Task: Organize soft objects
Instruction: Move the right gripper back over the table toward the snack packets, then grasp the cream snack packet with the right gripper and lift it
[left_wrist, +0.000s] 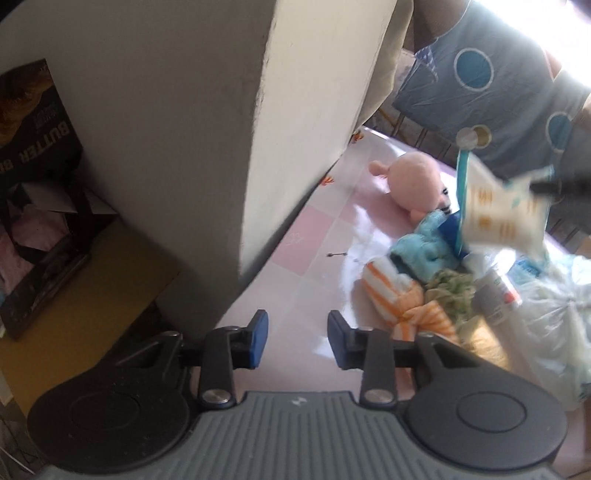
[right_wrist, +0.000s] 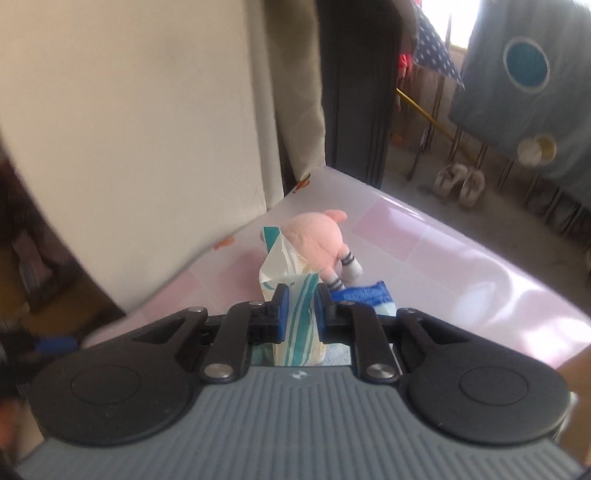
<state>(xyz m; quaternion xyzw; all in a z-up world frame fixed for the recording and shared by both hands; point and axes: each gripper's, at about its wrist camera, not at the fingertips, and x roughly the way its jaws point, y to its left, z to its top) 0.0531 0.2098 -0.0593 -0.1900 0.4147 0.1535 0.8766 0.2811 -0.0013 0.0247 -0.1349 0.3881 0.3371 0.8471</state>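
Observation:
My right gripper (right_wrist: 300, 311) is shut on a soft white pack with teal stripes (right_wrist: 291, 295) and holds it above the pink table. The same pack (left_wrist: 495, 206) hangs in the air at the right of the left wrist view. My left gripper (left_wrist: 297, 338) is open and empty, low over the table (left_wrist: 314, 236). A pink plush toy (left_wrist: 413, 177) lies on the table beyond a pile of soft things: a blue cloth (left_wrist: 424, 247), an orange-striped cloth (left_wrist: 399, 299) and a green cloth (left_wrist: 450, 291). The plush also shows in the right wrist view (right_wrist: 317, 243).
A white pillar (left_wrist: 207, 129) stands at the table's left edge. A white plastic bag (left_wrist: 550, 317) and a tube (left_wrist: 498, 295) lie at the right. A dark box (left_wrist: 37, 177) sits on a yellow surface at the left. A blue hanging cloth (right_wrist: 524, 74) and shoes (right_wrist: 458, 182) are beyond the table.

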